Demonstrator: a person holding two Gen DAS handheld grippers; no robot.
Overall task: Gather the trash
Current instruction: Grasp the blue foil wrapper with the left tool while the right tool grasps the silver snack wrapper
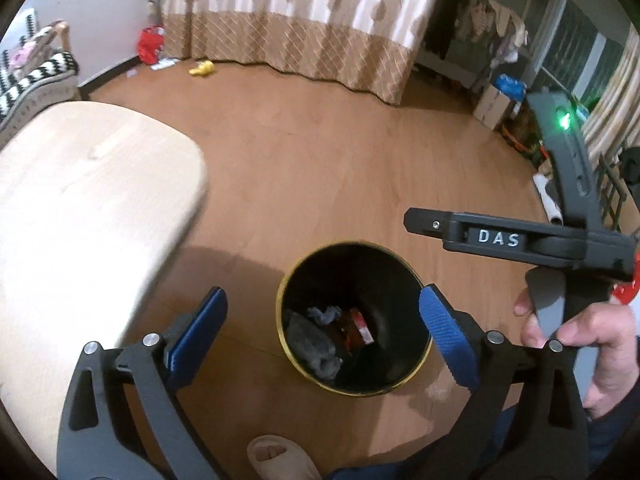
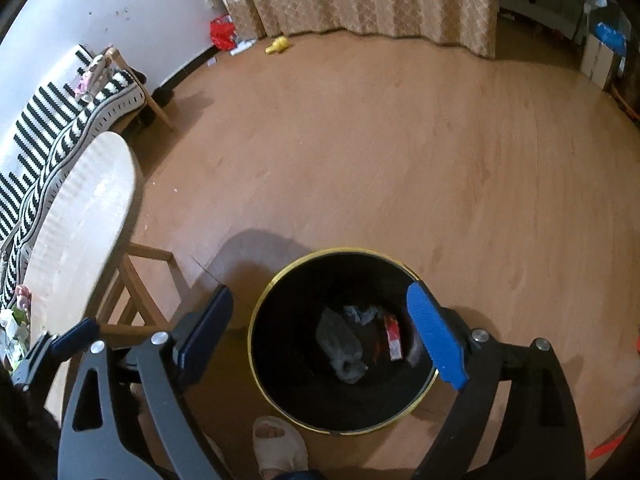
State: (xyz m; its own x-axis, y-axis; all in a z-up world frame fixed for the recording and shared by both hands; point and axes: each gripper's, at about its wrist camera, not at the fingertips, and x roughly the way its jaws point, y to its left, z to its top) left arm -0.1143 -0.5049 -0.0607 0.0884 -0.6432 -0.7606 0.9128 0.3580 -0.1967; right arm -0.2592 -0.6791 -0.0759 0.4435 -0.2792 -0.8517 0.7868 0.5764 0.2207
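Observation:
A black trash bin with a gold rim point(image 1: 277, 312) point(image 2: 251, 340) stands on the wooden floor. Inside it lie crumpled grey bags point(image 1: 316, 346) point(image 2: 340, 344) and a red-and-white pack point(image 1: 360, 326) point(image 2: 394, 340). My left gripper point(image 1: 324, 291) hangs above the bin's mouth, open, its blue pads wide apart with nothing between them. My right gripper point(image 2: 321, 288) is also above the bin, open and empty. In the left wrist view the right gripper's body point(image 1: 520, 240) shows at the right, held by a hand point(image 1: 592, 344).
A pale wooden table point(image 1: 80, 200) point(image 2: 80, 208) stands left of the bin, with a striped sofa point(image 2: 48, 128) behind it. By the curtain lie a yellow object point(image 1: 202, 68) and a red bag point(image 1: 150, 42). A slippered foot point(image 2: 280, 448) is just below the bin.

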